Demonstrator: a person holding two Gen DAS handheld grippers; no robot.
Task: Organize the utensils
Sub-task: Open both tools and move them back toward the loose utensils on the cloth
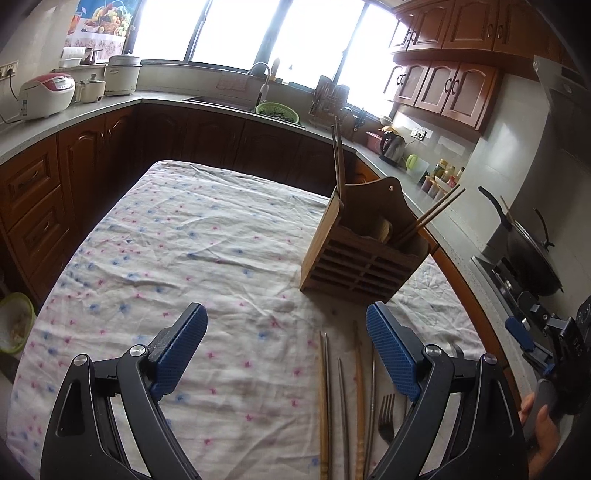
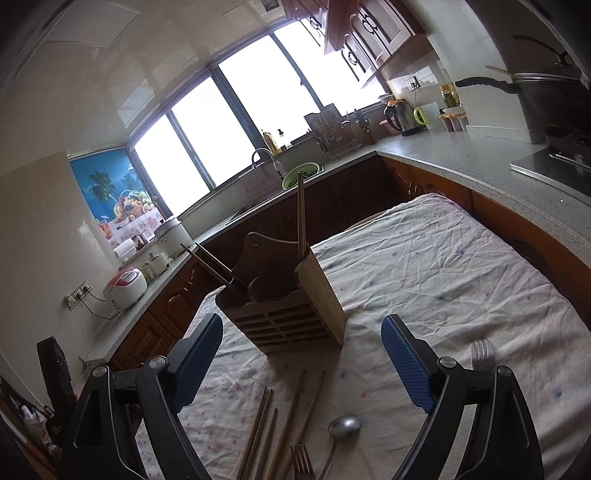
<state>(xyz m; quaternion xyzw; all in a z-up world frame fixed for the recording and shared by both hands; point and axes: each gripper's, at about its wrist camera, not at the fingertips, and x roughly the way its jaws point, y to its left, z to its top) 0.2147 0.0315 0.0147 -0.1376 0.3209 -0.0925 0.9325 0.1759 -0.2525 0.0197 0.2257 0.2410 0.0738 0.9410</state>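
1. I saw a wide window (image 1: 236, 33) blazing white with daylight behind the sink (image 1: 221, 101).
2. Reddish wooden cabinets (image 1: 450, 88) hung above a grey speckled counter (image 2: 480, 158).
3. Pale tiled walls (image 2: 40, 221) enclosed the kitchen.

White cloth (image 1: 192, 236) w/ small pink & blue flower print covers the bench. Tan wooden utensil holder (image 1: 364, 254) w/ brown chopsticks (image 1: 338, 155). Left gripper (image 1: 286, 354) & right gripper (image 2: 301, 363): black frames, blue ribbed pads (image 1: 393, 354). Silver-grey spoon (image 2: 343, 426), forks (image 2: 483, 354). Reddish-brown cabinets (image 1: 447, 88), grey speckled counter (image 2: 480, 155), green basket (image 1: 279, 110).
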